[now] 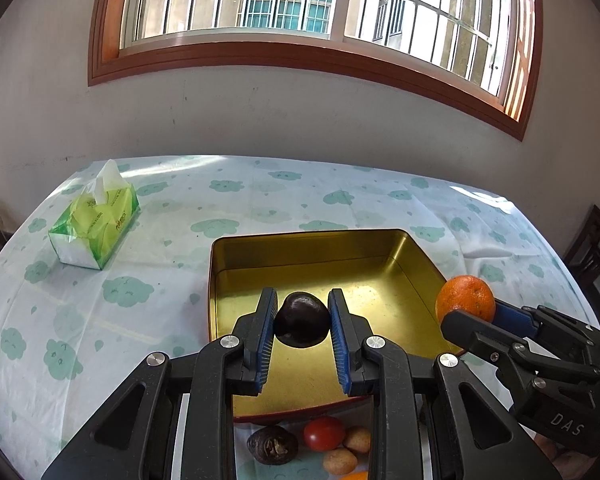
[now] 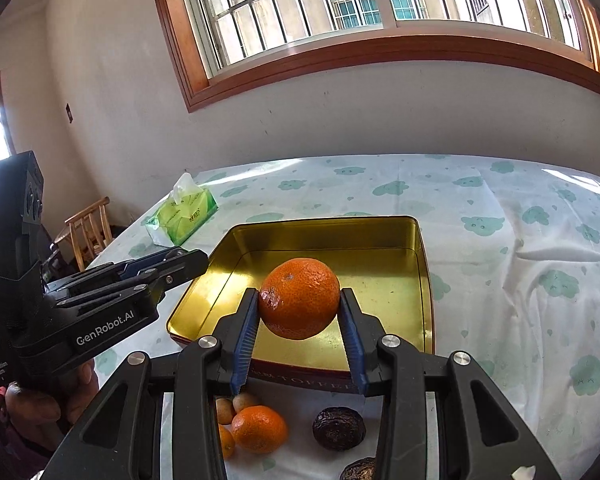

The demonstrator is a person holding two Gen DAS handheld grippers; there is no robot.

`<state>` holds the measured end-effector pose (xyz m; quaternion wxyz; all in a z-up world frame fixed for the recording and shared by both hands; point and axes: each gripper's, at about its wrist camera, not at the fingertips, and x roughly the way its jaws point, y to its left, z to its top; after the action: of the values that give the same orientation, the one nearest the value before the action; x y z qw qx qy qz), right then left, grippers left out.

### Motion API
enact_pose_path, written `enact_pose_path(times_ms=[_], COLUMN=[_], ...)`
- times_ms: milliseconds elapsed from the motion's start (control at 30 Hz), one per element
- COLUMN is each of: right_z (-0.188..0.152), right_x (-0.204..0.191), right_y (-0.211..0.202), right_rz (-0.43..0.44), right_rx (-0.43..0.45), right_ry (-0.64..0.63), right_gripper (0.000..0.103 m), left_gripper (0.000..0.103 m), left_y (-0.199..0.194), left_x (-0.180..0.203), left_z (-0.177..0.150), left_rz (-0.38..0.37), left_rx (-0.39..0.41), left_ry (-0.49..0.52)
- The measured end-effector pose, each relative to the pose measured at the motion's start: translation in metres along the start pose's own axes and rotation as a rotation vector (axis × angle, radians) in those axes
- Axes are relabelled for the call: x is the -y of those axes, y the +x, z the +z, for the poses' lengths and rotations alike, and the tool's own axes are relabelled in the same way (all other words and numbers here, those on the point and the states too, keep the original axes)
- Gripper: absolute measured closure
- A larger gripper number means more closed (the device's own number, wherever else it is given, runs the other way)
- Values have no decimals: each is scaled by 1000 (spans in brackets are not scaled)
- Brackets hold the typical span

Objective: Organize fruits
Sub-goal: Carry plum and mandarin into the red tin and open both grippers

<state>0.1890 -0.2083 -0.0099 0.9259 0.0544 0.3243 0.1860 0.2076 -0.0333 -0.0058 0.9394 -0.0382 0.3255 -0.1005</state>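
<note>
Holding both fruits above the gold tin [image 1: 416, 256], I am readying them to go in. Off to the far left of my left jaws, a tissue pack [image 1: 96, 220] is sitting on the desk [image 1: 260, 196], well apart from the work. My left gripper [image 1: 302, 320] is pinching a dark round fruit [image 1: 302, 320] between its blue pads, keeping it over the tin's near half so it can drop inside rather than onto the cloth. Beneath those jaws, short of the tin's near wall, a wrinkled dark fruit [image 1: 273, 445], a small tomato [image 1: 324, 433] and two tan fruits [image 1: 350, 450] are waiting unsorted. To the right, my right gripper [image 2: 300, 300] is clamping an orange [image 2: 300, 298] at its widest girth, likely to stop it rolling out. Another orange [image 2: 259, 428] is lying below these jaws.
</note>
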Motion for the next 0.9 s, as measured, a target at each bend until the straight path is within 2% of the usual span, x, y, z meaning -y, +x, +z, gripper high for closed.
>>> enact_pose_path(times_ms=[467,900], right_z=[2,4], right_x=[13,21], right_y=[40,55], right_rz=[-2,-4], right_rx=[-55,-75], right_ry=[27,40], right_gripper=[66,66], left_gripper=[76,76], left_y=[40,62], left_x=[-3,-3], left_z=[2,2], left_rz=[25,37], left_rx=[-48,-70], left_ry=[14,23])
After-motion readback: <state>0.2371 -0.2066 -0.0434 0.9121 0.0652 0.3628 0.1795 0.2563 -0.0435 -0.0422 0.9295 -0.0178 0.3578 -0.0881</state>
